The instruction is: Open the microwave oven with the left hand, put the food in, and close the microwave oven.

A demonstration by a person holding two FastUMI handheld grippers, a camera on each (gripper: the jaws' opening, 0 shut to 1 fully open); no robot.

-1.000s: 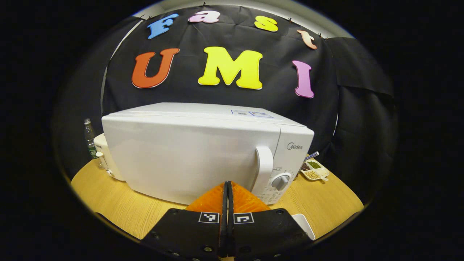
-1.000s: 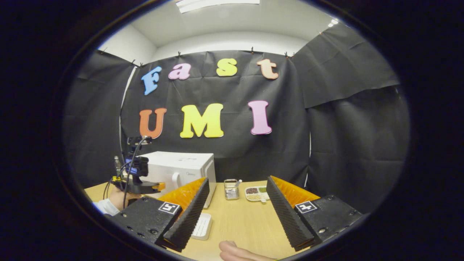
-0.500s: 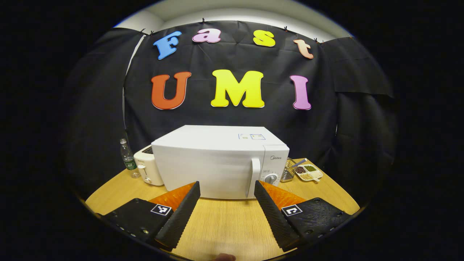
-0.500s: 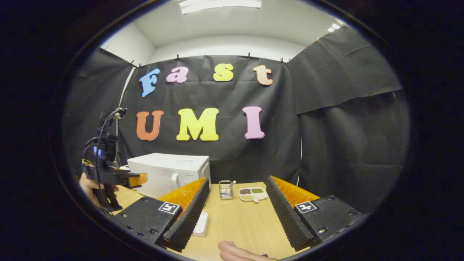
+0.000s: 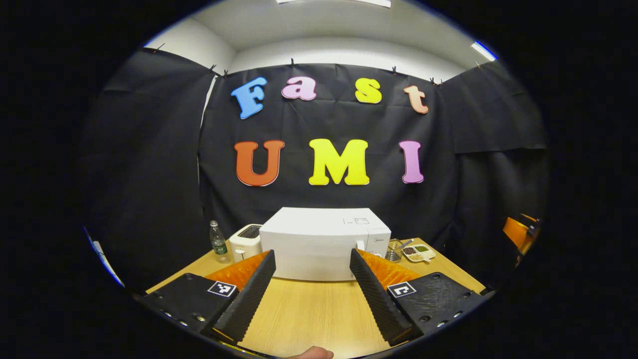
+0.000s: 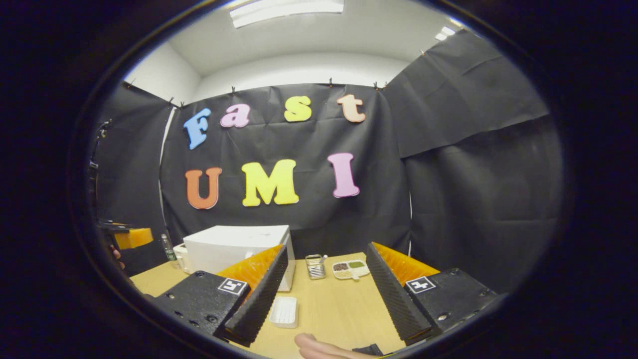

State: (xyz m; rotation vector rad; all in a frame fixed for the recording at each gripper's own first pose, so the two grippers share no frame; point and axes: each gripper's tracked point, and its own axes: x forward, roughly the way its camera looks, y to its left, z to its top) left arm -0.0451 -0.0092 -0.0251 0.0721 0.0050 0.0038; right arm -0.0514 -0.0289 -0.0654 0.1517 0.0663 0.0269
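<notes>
Both claws pulled back, microwave door shut

The microwave (image 5: 324, 244) now sits farther ahead of the left claw (image 5: 311, 294), whose fingers have spread apart; the right claw (image 6: 326, 294) also gapes empty, suggesting the task is finishing.

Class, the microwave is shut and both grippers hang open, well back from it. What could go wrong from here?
1. The left gripper has a long approach to the microwave. Its narrow handle sits right beside the controls, so the fingers might land on those instead.
2. The bottle and toaster stand close on the microwave's far side, and a wide door pull might knock them.
3. The white tray lies near the right gripper and could be nudged.
</notes>
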